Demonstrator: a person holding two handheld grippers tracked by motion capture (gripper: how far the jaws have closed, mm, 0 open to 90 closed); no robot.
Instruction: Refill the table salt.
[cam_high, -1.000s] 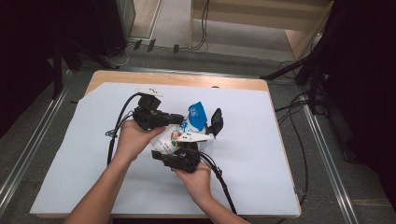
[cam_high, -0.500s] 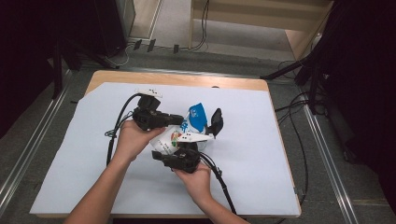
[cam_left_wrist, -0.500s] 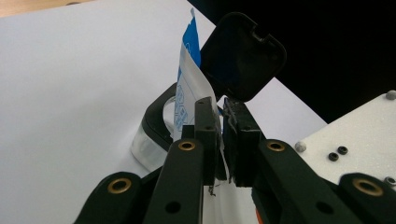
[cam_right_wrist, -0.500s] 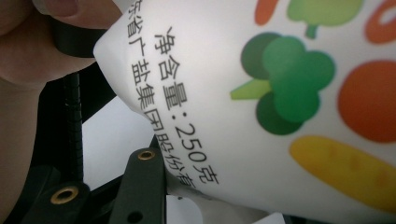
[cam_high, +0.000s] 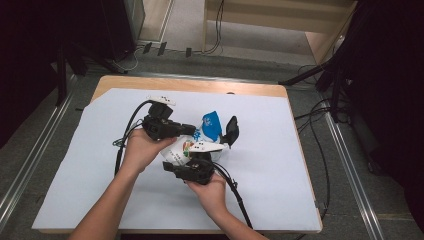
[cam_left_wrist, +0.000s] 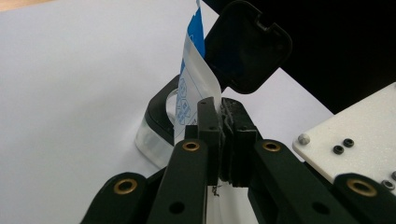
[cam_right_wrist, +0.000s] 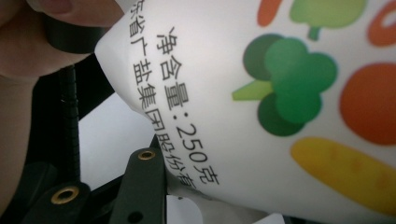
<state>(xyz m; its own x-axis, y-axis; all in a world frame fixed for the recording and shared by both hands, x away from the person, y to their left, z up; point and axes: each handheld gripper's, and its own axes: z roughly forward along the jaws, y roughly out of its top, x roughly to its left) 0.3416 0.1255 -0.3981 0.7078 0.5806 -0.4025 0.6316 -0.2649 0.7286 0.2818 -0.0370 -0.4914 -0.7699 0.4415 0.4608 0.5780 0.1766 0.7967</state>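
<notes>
- Left claw (cam_left_wrist: 219, 116): jaws closed together on the upper edge of the white-and-blue bag (cam_left_wrist: 192, 88); the thin film is pinched flat between the pads.
- Right claw (cam_high: 207, 150): jaws part-open and set against the lower body of the bag (cam_right_wrist: 280, 93), gripping it; one black jaw presses the bag's underside in the right gripper view.
- Bag (cam_high: 202, 137): held between both claws above the middle of the desk (cam_high: 150, 85). The blue top corner points away from the person; the printed side with vegetable pictures and black characters faces the right claw's camera.
- Container (cam_left_wrist: 156, 126): a clear box with a black rim stands on the white sheet (cam_left_wrist: 70, 93) just behind the bag; its black hinged lid (cam_left_wrist: 245, 46) stands upright, open.
- Left hand (cam_high: 142, 150): wraps the left claw's body. Right hand (cam_high: 212, 192): holds the right claw from below.
</notes>
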